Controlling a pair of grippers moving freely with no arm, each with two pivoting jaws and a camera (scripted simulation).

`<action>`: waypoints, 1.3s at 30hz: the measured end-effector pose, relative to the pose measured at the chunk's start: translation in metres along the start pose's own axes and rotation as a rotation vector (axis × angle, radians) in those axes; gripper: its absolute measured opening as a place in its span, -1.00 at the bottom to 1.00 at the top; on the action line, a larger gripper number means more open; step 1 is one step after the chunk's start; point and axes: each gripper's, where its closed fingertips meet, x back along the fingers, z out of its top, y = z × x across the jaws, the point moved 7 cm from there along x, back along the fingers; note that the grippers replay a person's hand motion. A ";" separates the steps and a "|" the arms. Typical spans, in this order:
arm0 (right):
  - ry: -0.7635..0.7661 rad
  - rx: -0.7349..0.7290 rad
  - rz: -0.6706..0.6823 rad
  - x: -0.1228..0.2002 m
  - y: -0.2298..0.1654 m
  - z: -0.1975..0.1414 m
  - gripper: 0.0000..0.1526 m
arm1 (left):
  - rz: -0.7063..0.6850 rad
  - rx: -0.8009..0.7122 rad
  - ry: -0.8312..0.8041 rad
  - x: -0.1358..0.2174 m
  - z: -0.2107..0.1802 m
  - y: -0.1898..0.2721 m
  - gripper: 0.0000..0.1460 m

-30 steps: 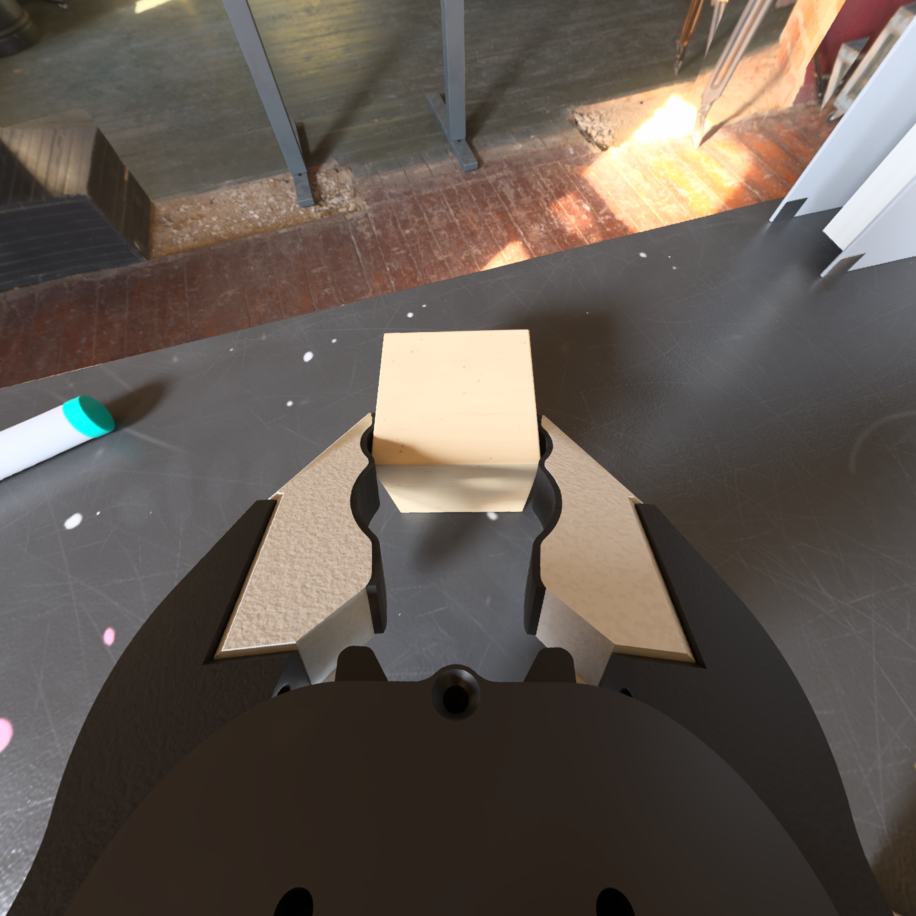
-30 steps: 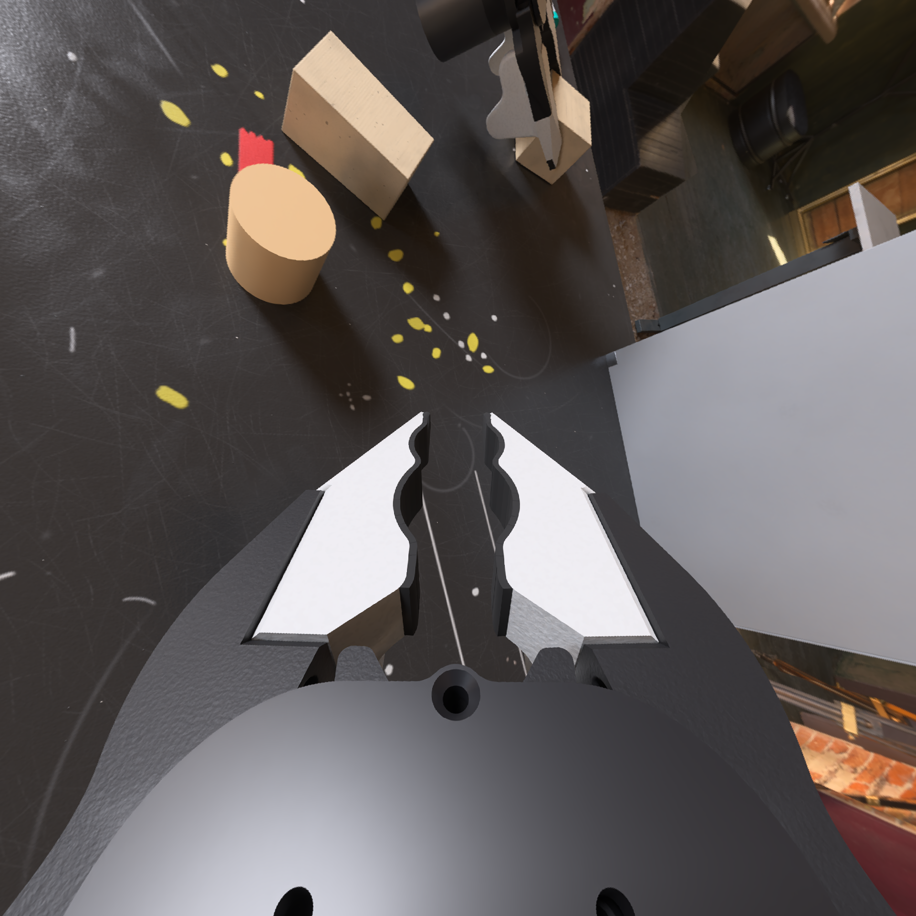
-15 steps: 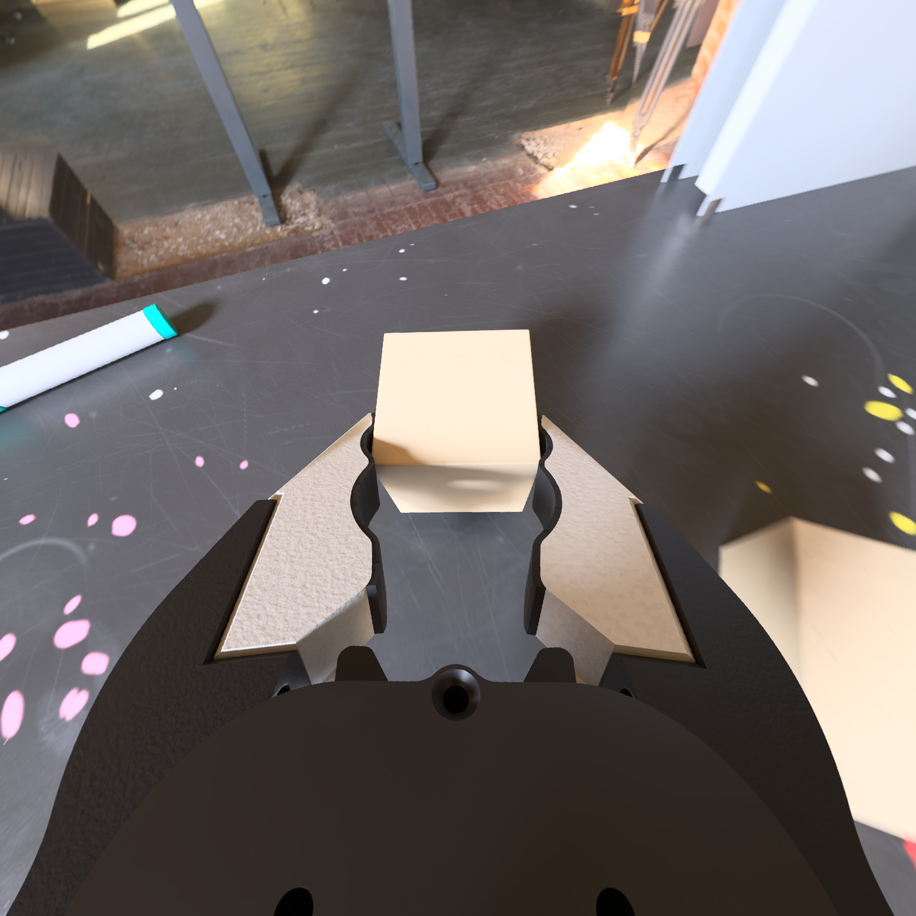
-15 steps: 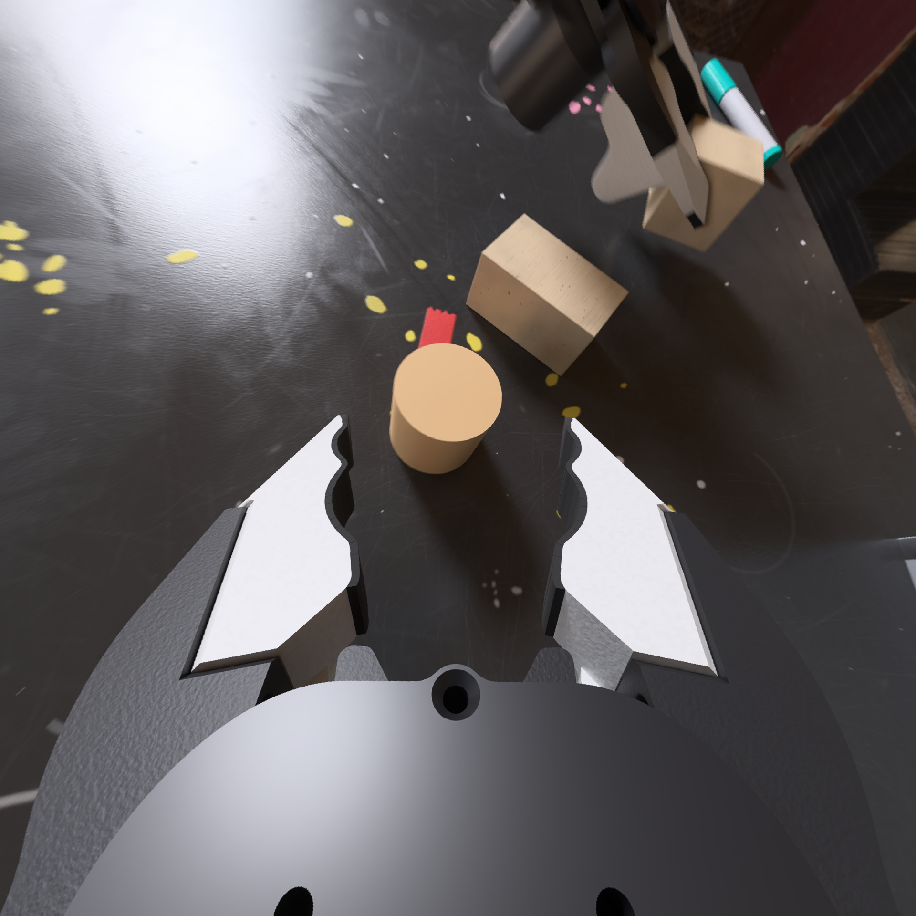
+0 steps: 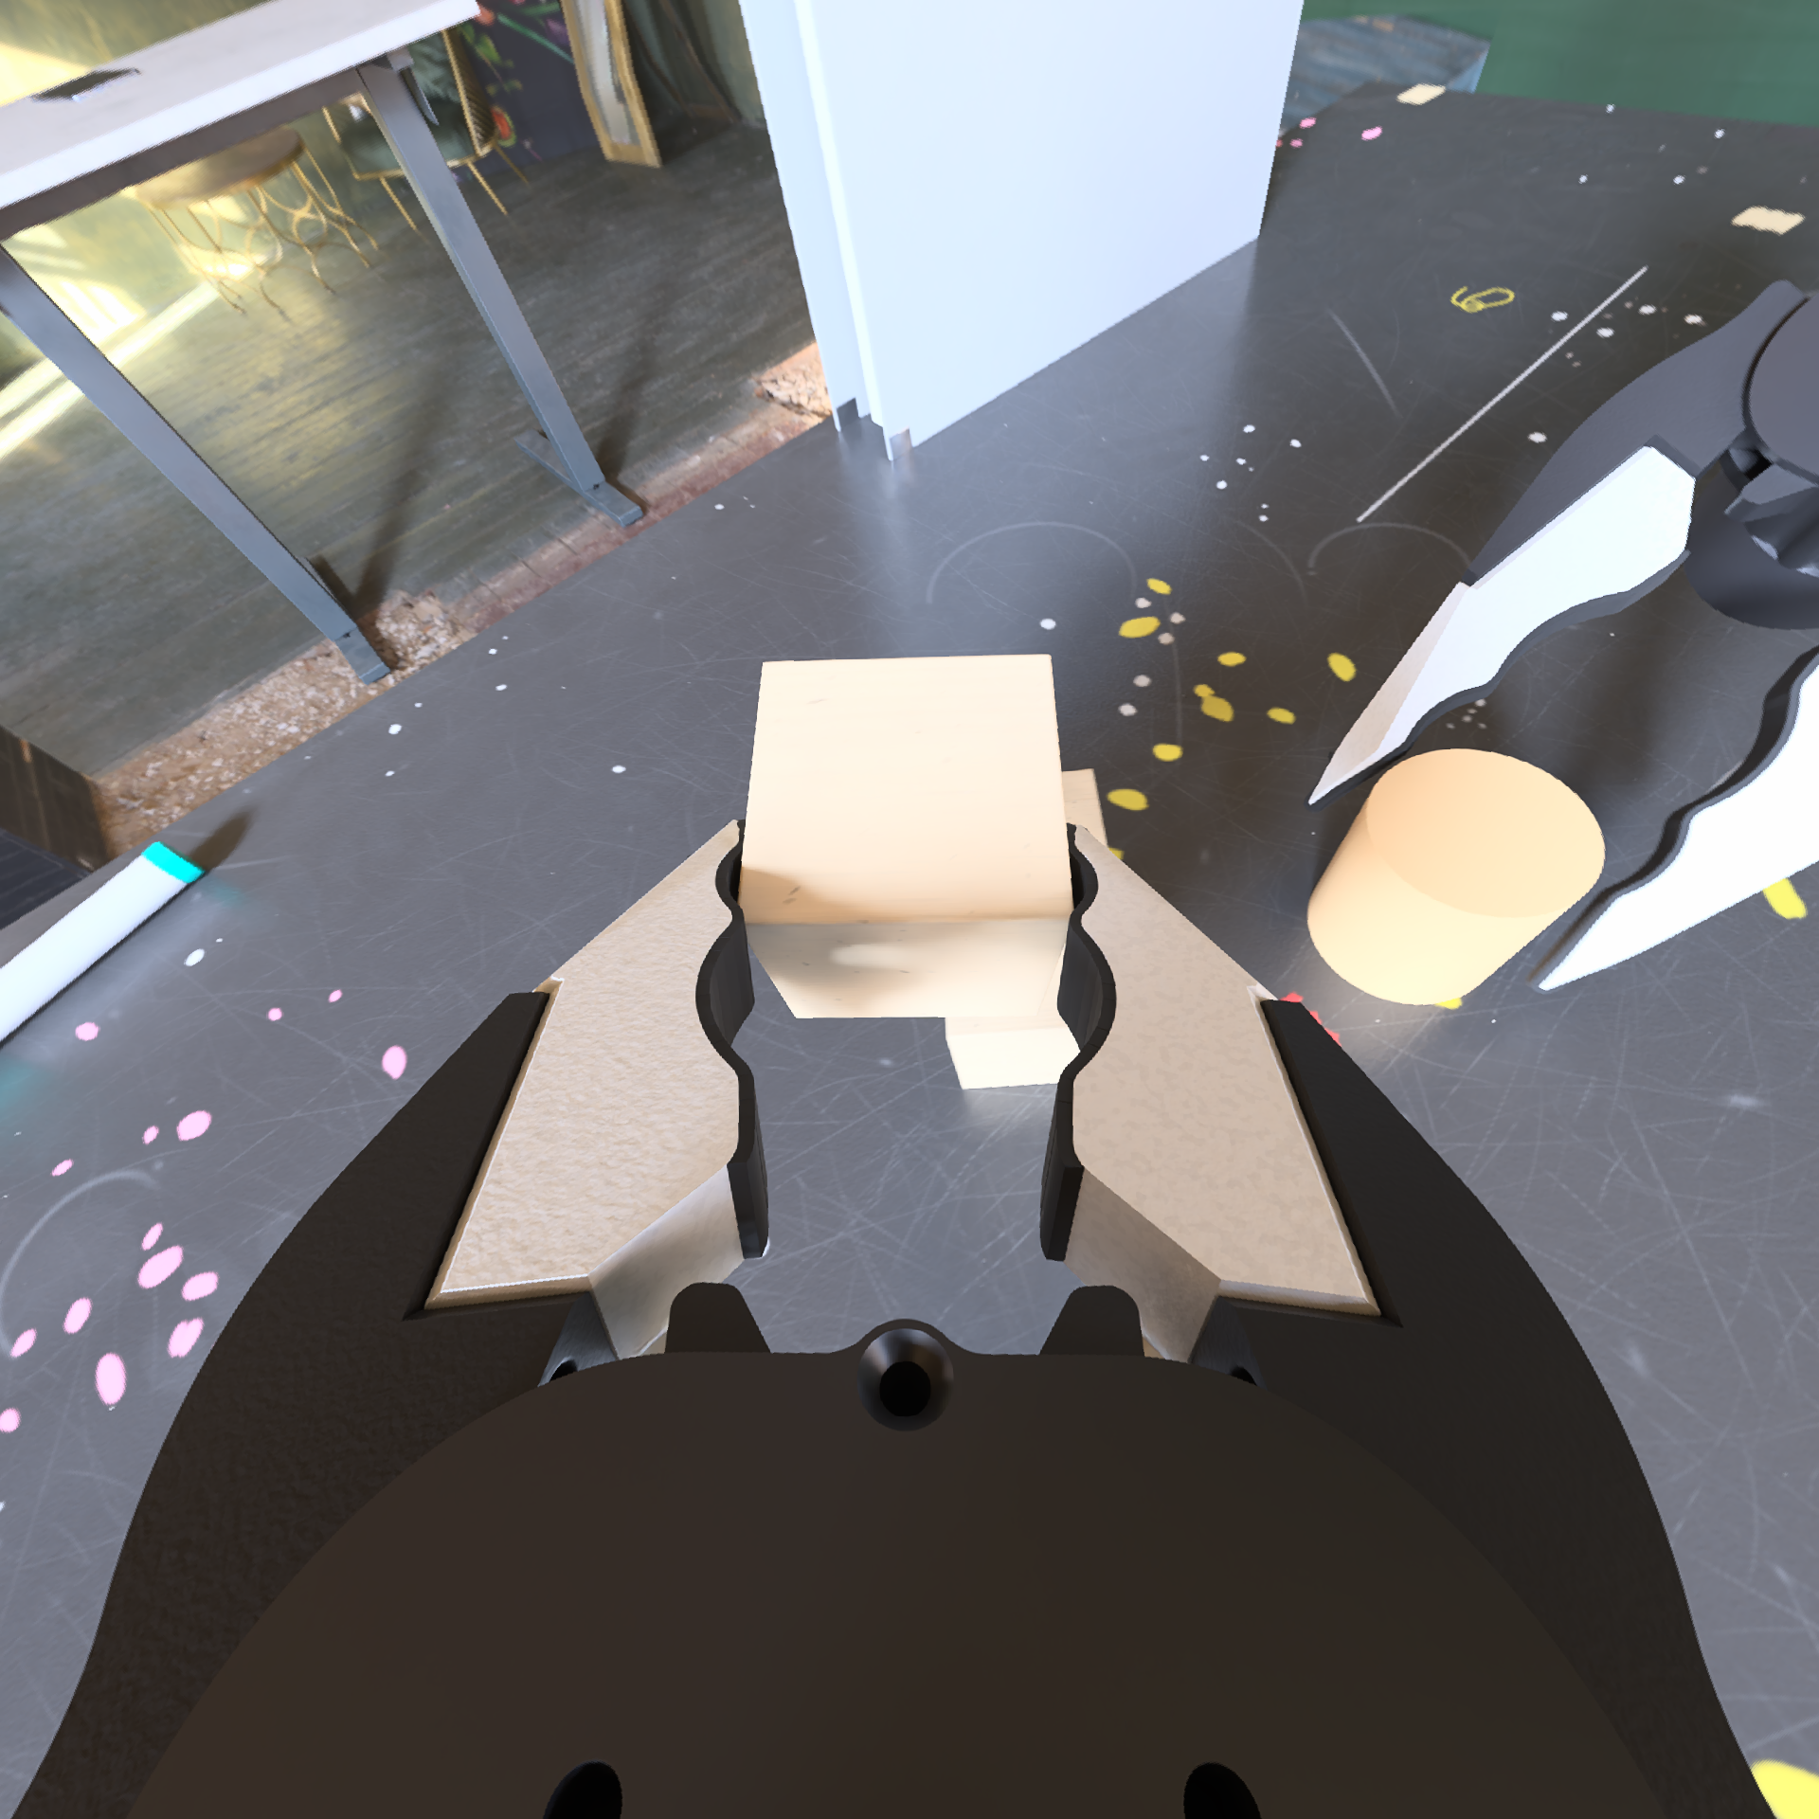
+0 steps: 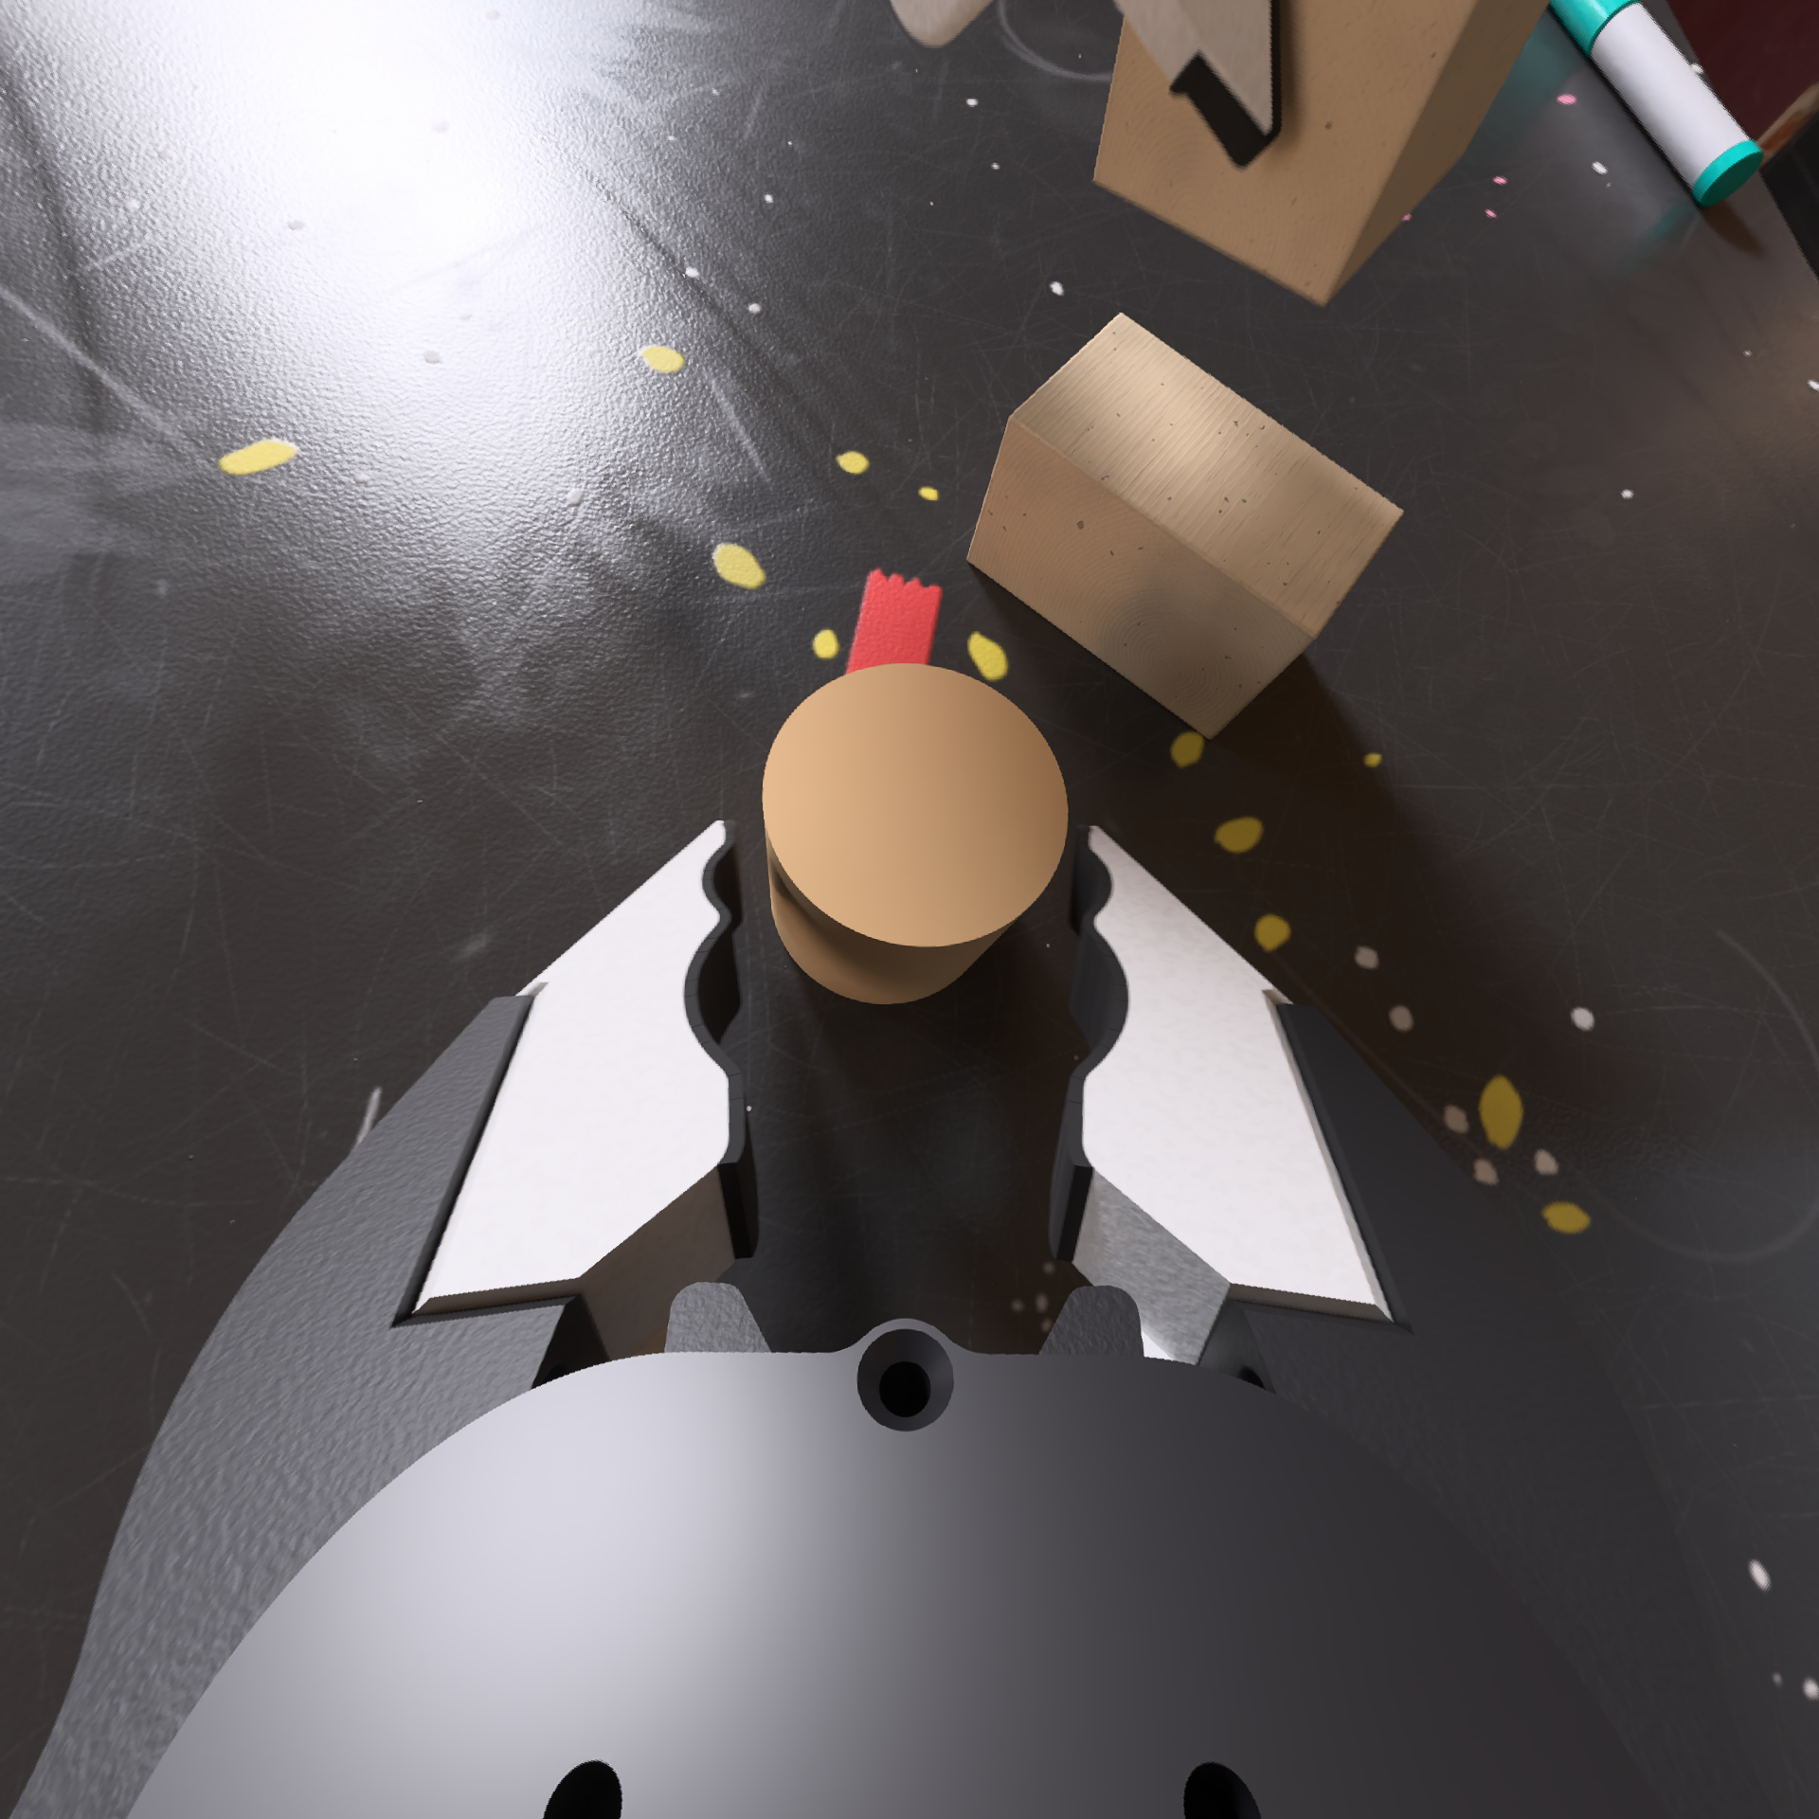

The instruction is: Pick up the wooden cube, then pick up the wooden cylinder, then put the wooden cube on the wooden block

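My left gripper (image 5: 906,856) is shut on the pale wooden cube (image 5: 904,778) and holds it above the wooden block (image 5: 1004,1058), which is mostly hidden under the cube. In the right wrist view the cube (image 6: 1309,187) hangs in the air just beyond the block (image 6: 1181,522), which lies on the dark table. The wooden cylinder (image 6: 915,817) stands upright on the table. My right gripper (image 6: 906,832) is open, one finger close on each side of the cylinder. The cylinder (image 5: 1447,876) also shows at the right of the left wrist view.
A white marker with a teal cap (image 5: 89,945) lies near the table's left edge and also shows in the right wrist view (image 6: 1663,98). A white panel (image 5: 1034,197) stands at the far edge. A red tape strip (image 6: 896,620) lies just beyond the cylinder.
My left gripper has carried the cube to the right, over the block. My right gripper has moved forward until it straddles the cylinder, and its jaws have narrowed.
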 end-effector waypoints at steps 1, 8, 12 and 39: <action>-0.003 0.001 0.000 0.001 0.000 0.000 -0.21 | 0.000 -0.003 -0.012 -0.003 0.001 0.004 -0.16; 0.021 0.000 -0.022 0.027 0.004 0.003 -0.23 | 0.036 -0.021 -0.079 -0.028 -0.009 0.030 -0.16; 0.067 -0.033 -0.036 0.041 0.010 0.003 -0.23 | 0.070 -0.072 -0.075 -0.032 -0.009 0.035 -0.16; -0.021 -0.032 0.008 0.032 0.007 -0.010 -0.23 | 0.074 -0.078 -0.055 -0.039 -0.015 0.030 -0.02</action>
